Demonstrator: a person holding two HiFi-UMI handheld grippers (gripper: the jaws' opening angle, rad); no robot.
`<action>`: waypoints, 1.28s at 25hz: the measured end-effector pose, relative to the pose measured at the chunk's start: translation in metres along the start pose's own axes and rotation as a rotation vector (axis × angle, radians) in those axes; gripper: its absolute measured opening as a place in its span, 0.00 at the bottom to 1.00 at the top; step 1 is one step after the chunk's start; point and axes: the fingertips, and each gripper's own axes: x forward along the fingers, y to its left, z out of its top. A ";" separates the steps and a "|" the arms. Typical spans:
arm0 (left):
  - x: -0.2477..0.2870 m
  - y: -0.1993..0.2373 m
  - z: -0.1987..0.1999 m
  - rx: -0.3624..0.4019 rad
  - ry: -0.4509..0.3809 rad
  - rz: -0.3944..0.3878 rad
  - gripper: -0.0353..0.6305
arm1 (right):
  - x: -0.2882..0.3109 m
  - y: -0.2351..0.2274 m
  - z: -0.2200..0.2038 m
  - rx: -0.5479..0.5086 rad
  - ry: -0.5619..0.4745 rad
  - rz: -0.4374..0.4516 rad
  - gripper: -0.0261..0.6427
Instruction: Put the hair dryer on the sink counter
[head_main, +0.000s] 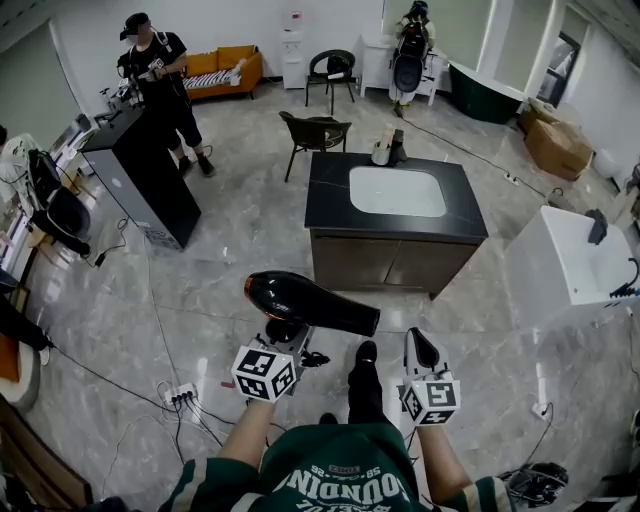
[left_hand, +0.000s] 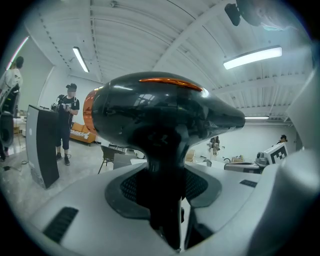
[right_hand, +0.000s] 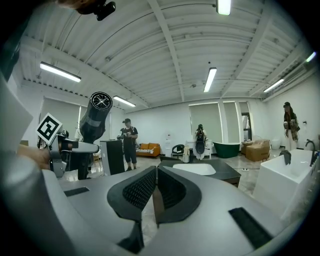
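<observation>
A glossy black hair dryer (head_main: 305, 302) with an orange rear ring is held upright by its handle in my left gripper (head_main: 285, 338), nozzle pointing right. It fills the left gripper view, where the hair dryer (left_hand: 165, 112) has its handle clamped between the dark pads. My right gripper (head_main: 422, 352) is beside it, shut and empty; its pads (right_hand: 156, 189) meet with nothing between them. The hair dryer (right_hand: 96, 117) also shows at the left of the right gripper view. The black sink counter (head_main: 330, 200) with its white basin (head_main: 397, 190) stands ahead on the marble floor.
Two bottles (head_main: 388, 148) stand on the counter's far edge. A black chair (head_main: 314, 134) is behind it and a white bathtub unit (head_main: 575, 262) to the right. A tall black cabinet (head_main: 142, 178) and a person (head_main: 160, 90) are at the left. Cables and a power strip (head_main: 181, 396) lie on the floor.
</observation>
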 end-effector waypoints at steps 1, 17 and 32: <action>0.003 0.002 0.000 0.000 0.001 0.000 0.32 | 0.004 -0.002 0.000 0.003 -0.001 0.000 0.10; 0.132 0.058 0.016 0.003 0.021 0.024 0.32 | 0.138 -0.071 0.012 0.048 -0.007 0.035 0.10; 0.313 0.113 0.063 -0.008 0.047 0.098 0.32 | 0.328 -0.179 0.064 0.067 0.015 0.136 0.11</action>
